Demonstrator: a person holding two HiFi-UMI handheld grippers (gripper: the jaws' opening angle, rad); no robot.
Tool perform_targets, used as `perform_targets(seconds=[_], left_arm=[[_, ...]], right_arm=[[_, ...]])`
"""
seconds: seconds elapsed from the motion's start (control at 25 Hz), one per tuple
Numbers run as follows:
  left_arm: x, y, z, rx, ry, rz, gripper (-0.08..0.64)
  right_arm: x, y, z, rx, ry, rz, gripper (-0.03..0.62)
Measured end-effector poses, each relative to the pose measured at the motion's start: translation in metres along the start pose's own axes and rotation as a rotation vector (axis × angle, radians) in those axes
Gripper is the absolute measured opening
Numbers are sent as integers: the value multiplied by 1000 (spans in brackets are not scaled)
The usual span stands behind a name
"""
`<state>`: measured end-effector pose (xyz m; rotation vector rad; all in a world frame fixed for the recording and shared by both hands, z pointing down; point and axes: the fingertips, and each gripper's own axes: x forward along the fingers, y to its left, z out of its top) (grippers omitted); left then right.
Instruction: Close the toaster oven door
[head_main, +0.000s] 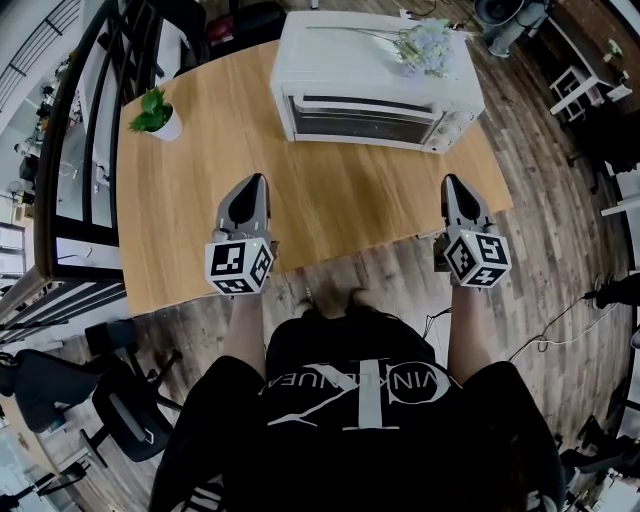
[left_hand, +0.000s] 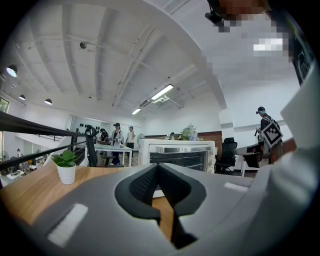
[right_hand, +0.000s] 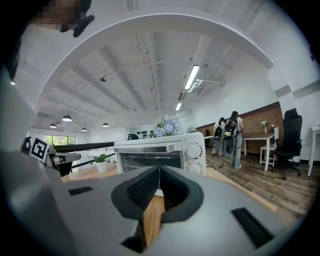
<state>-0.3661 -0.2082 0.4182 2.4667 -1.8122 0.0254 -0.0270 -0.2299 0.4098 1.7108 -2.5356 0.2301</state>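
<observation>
A white toaster oven (head_main: 375, 85) stands at the far side of the wooden table (head_main: 320, 190), its glass door (head_main: 365, 118) upright and shut against the body. The same oven (left_hand: 177, 154) sits ahead of the left gripper, and the oven (right_hand: 160, 152) fills the middle of the right gripper view with its knobs (right_hand: 193, 153) on the right. My left gripper (head_main: 252, 185) hovers over the table's near half, jaws shut and empty. Level with it at the table's right edge, my right gripper (head_main: 455, 185) is also shut with nothing in it. Both are well short of the oven.
A bunch of pale flowers (head_main: 425, 45) lies on the oven's top. A small potted plant (head_main: 155, 115) stands at the table's far left. Black railing (head_main: 95, 120) runs along the left side. Chairs (head_main: 120, 400) and desks with several people (left_hand: 117, 137) are around.
</observation>
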Motion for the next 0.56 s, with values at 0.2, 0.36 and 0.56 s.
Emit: perform_targets(seconds=[0.2, 0.36, 0.56], left_arm=[[-1, 0, -1, 1, 4, 1, 11], [-3, 0, -2, 3, 6, 4, 10], [-3, -1, -2, 2, 4, 4, 10]], right_arm=[[-1, 2, -2, 8, -1, 5, 20], [-2, 4, -3, 6, -1, 11, 20], [-2, 3, -3, 4, -4, 14, 20]])
